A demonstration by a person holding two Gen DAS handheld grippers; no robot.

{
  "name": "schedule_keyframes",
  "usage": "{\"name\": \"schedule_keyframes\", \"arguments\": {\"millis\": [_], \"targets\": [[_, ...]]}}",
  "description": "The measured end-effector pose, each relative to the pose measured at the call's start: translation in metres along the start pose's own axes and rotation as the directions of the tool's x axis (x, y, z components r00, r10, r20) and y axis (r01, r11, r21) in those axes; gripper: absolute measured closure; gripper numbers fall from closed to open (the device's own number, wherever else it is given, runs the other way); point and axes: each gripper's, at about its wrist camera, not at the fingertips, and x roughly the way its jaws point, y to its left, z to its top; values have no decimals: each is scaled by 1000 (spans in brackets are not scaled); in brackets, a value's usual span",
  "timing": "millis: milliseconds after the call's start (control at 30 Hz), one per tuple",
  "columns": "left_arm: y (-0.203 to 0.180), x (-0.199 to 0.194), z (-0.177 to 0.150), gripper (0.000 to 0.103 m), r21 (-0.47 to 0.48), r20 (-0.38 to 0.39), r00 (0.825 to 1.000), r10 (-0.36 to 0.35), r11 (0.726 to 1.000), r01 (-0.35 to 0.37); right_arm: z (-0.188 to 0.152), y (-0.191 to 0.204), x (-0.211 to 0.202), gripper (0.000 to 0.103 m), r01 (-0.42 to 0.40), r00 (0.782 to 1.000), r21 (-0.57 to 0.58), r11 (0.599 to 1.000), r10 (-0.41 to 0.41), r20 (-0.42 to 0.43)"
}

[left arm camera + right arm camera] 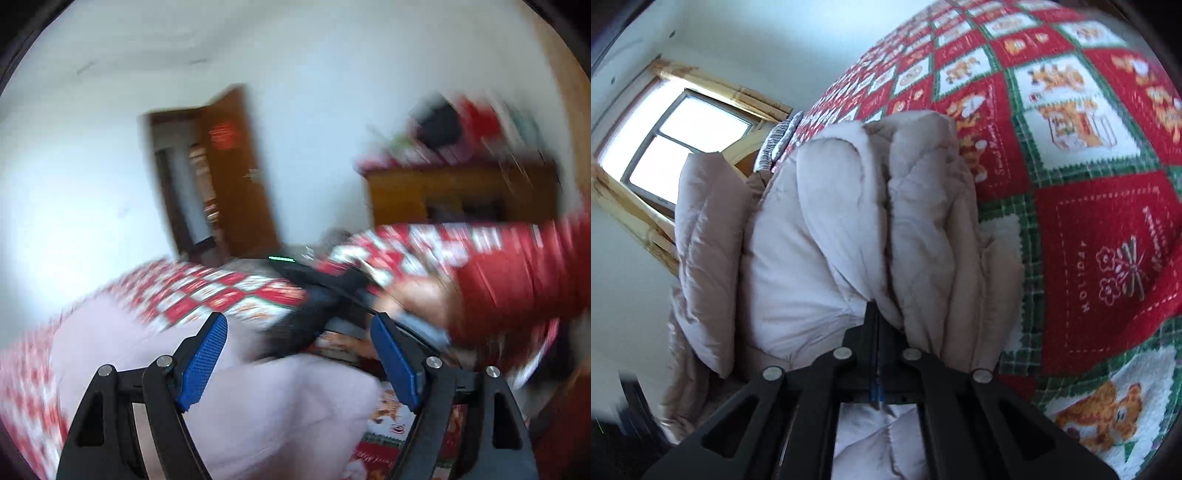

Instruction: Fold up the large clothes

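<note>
The right claw (pixel 877 332) was pressed together on a fold of the pale quilted coat (pixel 849 229), its two black fingers meeting on the padded cloth just where the bunched layers came down to them. From that pinch the coat ran straight away from the claw, its long axis in line with the fingers, heaped in thick puffy rolls with one loose panel hanging off to the side toward the window (pixel 683 147). Beyond and beside the coat lay the bed's red, green and white patchwork quilt (pixel 1089 184), on which the far part of the garment rested.

The left claw (pixel 299 362) stood wide apart with nothing between its blue pads (pixel 205 362), hovering over a pale lilac-looking swell of the same coat (pixel 258 406); the view was heavily blurred, so whether the pads touched the cloth could not be told. Past it, a red-sleeved arm (pixel 517 288) reached across holding the other device, with the quilt (pixel 207 291), an open brown door (pixel 236 166) and a wooden cabinet (pixel 461 192) behind.

By this reading the right claw was the one in charge of the garment, and the free left claw, near the coat, would need to take a second hold farther along that long axis before any fold could be carried over.
</note>
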Motion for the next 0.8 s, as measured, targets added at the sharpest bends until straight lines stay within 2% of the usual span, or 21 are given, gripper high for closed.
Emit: {"name": "schedule_keyframes", "arguments": {"millis": [33, 67, 100, 133, 167, 200, 267, 300, 333, 367, 433, 467, 500, 567, 600, 633, 667, 700, 767, 800], "targets": [[27, -15, 0, 23, -88, 17, 999, 47, 995, -45, -5, 5, 2, 103, 35, 999, -33, 999, -34, 22], [55, -31, -3, 21, -172, 30, 993, 113, 979, -106, -9, 9, 3, 103, 64, 997, -55, 996, -62, 42], [91, -45, -10, 19, -271, 19, 974, 225, 939, -211, -12, 11, 4, 103, 82, 995, -66, 994, -78, 55], [117, -51, -16, 19, -325, -14, 950, 311, 897, -298, -14, 15, 3, 103, 102, 993, -72, 992, -97, 68], [145, -55, -25, 19, -374, -61, 921, 384, 847, -378, -14, 16, 2, 103, 115, 991, -75, 991, -110, 75], [173, -55, -37, 19, -424, -106, 899, 424, 799, -427, -15, 22, 1, 103, 138, 988, -85, 987, -131, 85], [209, -45, -60, 19, -500, -173, 879, 443, 729, -466, -15, 35, -3, 103, 185, 980, -112, 976, -175, 90], [223, -34, -72, 19, -534, -205, 878, 432, 702, -470, -13, 44, -9, 96, 196, 979, -125, 973, -185, 90], [227, -18, -79, 19, -552, -225, 879, 420, 688, -470, -10, 54, -16, 92, 196, 978, -137, 971, -183, 100], [232, -9, -89, 19, -566, -252, 878, 407, 674, -475, -7, 62, -23, 81, 186, 978, -151, 971, -169, 118], [233, 8, -101, 19, -589, -267, 890, 370, 668, -455, 0, 86, -41, 55, 150, 978, -199, 968, -116, 175], [229, 13, -102, 19, -594, -258, 896, 362, 672, -442, 4, 94, -44, 33, 141, 976, -214, 966, -100, 193], [223, 9, -101, 19, -595, -243, 901, 358, 679, -430, 9, 108, -47, 22, 117, 975, -245, 962, -65, 211], [216, 14, -93, 19, -587, -215, 910, 354, 698, -410, 22, 129, -33, 22, 79, 981, -297, 952, -21, 192], [211, 18, -86, 19, -574, -206, 914, 349, 714, -401, 28, 137, -19, 22, 92, 984, -315, 945, -37, 176], [211, 19, -82, 19, -563, -199, 917, 346, 726, -396, 33, 145, -1, 22, 141, 984, -341, 929, -95, 149], [208, 22, -77, 19, -550, -194, 919, 344, 737, -392, 34, 149, 15, 23, 168, 984, -363, 917, -132, 123], [204, 24, -71, 19, -539, -192, 921, 338, 748, -387, 34, 149, 25, 40, 158, 987, -373, 914, -132, 95], [200, 28, -65, 19, -507, -192, 927, 323, 776, -375, 27, 147, 28, 83, 105, 994, -379, 919, -83, 75], [195, 32, -59, 19, -489, -184, 933, 310, 794, -361, 24, 145, 20, 87, 120, 991, -389, 914, -84, 108]]}}
